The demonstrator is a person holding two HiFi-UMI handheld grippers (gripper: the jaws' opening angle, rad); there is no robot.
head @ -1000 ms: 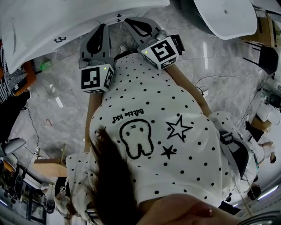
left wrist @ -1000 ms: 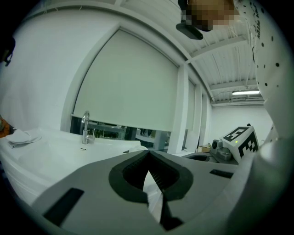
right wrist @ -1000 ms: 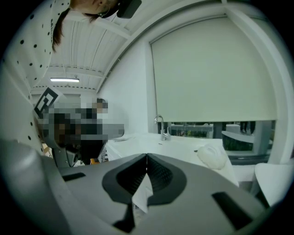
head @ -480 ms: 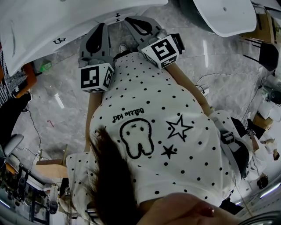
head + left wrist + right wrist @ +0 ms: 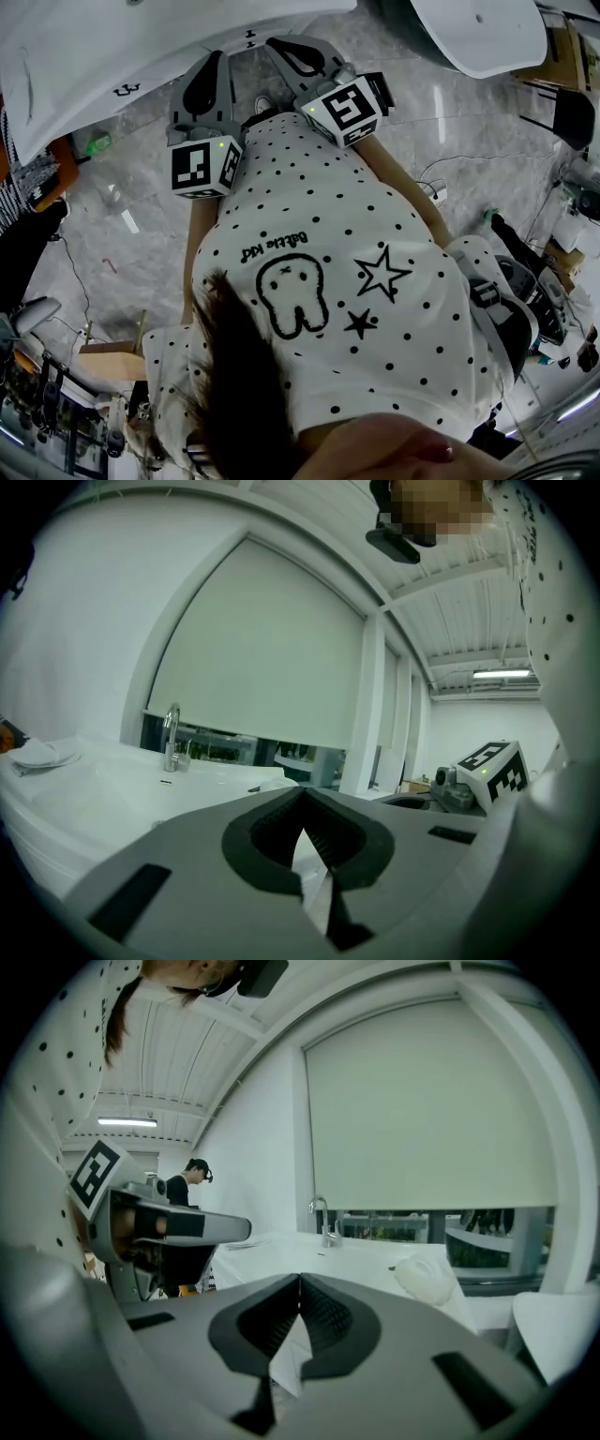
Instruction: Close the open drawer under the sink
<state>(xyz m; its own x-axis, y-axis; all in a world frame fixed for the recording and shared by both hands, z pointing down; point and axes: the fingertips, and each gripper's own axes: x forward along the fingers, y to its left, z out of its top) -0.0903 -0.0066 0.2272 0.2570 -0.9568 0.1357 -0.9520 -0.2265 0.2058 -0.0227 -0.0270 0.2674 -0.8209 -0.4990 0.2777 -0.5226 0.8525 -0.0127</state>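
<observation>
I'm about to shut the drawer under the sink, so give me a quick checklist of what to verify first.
1. Left gripper jaws together, nothing held: ok.
2. Right gripper jaws together, nothing held: ok.
3. Both grippers up close to the counter: ok.
4. Open drawer in sight: not ok, no view shows it.
5. Way to the drawer free: cannot tell.

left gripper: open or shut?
Shut. The left gripper has its tips touching in its own view, with nothing held between them.
</observation>
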